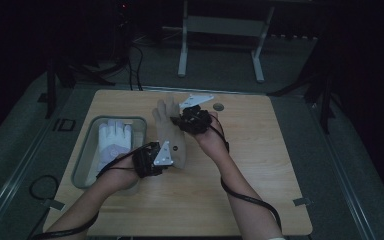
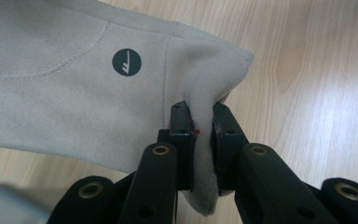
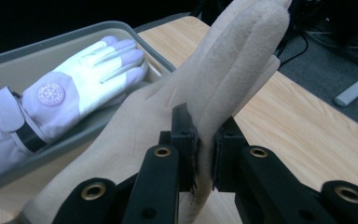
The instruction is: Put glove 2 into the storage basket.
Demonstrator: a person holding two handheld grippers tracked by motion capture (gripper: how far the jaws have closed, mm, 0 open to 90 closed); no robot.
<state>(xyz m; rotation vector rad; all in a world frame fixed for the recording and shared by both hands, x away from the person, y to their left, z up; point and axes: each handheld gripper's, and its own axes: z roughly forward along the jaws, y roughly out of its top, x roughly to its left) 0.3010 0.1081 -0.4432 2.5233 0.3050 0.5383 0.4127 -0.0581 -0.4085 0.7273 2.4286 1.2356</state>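
Both tools, left (image 1: 152, 159) and right (image 1: 194, 120), clamp my beige glove (image 1: 169, 131) mid-frame; white glove (image 1: 113, 142) already binned (image 1: 87, 145), beige one left.

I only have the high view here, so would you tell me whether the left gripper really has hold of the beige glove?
Observer: Yes, the left gripper is shut on a fold at the cuff edge of the beige glove, with fabric pinched between its pads.
Operator: Thank you. Is there any marking near that grip?
Observer: A small dark round logo sits on the glove just beyond the jaws.
Operator: And what about the right gripper?
Observer: The right gripper is shut on the glove at the finger end.
Operator: What lies in the tray?
Observer: A white glove with a round emblem lies in the grey tray.
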